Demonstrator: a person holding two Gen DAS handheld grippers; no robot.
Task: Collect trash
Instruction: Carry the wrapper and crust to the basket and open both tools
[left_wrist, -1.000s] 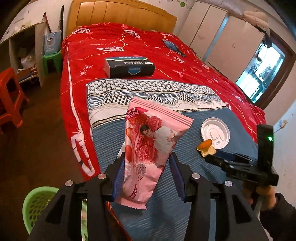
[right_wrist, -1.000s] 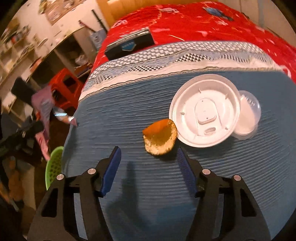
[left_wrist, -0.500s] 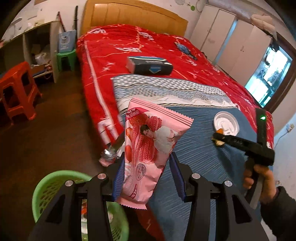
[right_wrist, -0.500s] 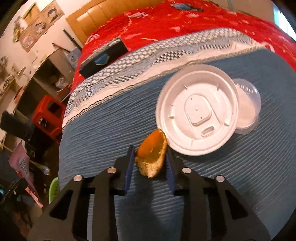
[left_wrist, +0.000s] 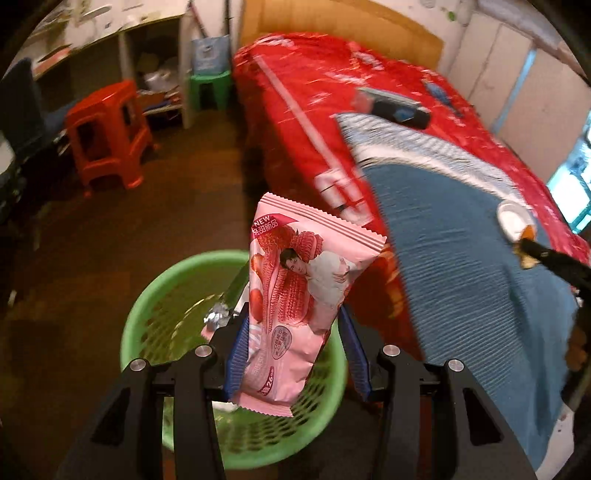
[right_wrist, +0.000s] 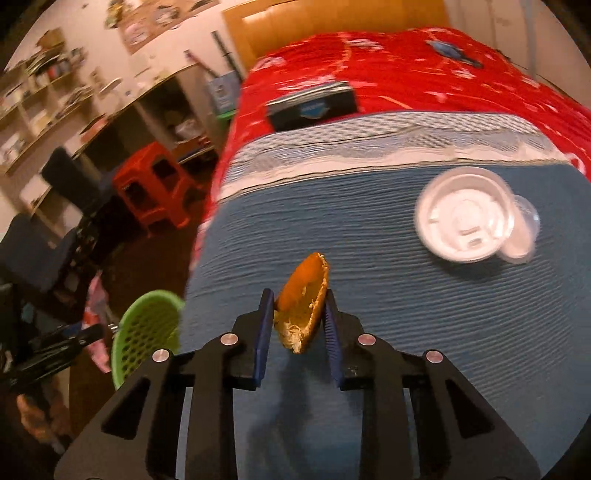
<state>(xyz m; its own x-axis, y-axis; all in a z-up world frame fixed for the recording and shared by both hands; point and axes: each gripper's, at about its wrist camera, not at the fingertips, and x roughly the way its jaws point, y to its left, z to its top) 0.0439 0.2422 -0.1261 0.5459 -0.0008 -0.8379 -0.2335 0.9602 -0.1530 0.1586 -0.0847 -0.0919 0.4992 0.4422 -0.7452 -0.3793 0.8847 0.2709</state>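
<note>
Two grippers each hold trash. Left gripper (left_wrist: 291, 350) pinches a pink snack wrapper (left_wrist: 295, 306) upright above the green basket (left_wrist: 155, 295) on the floor beside the bed. Right gripper (right_wrist: 297, 325) clamps an orange peel (right_wrist: 301, 299) over the blue blanket (right_wrist: 369, 251), near a white lid (right_wrist: 463, 214).

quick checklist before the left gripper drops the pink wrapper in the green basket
1. Left gripper clamps the pink snack wrapper: ok.
2. Wrapper above the green plastic mesh basket mouth: ok, its lower half overlaps the opening.
3. Basket has room: ok, its inside looks mostly empty.
4. Silver foil scrap beside the left finger, loose or attached: cannot tell.
5. Right gripper shut on the orange peel piece, lifted off the blue ribbed blanket: ok.
6. White round plastic lid collected: not ok.
</note>
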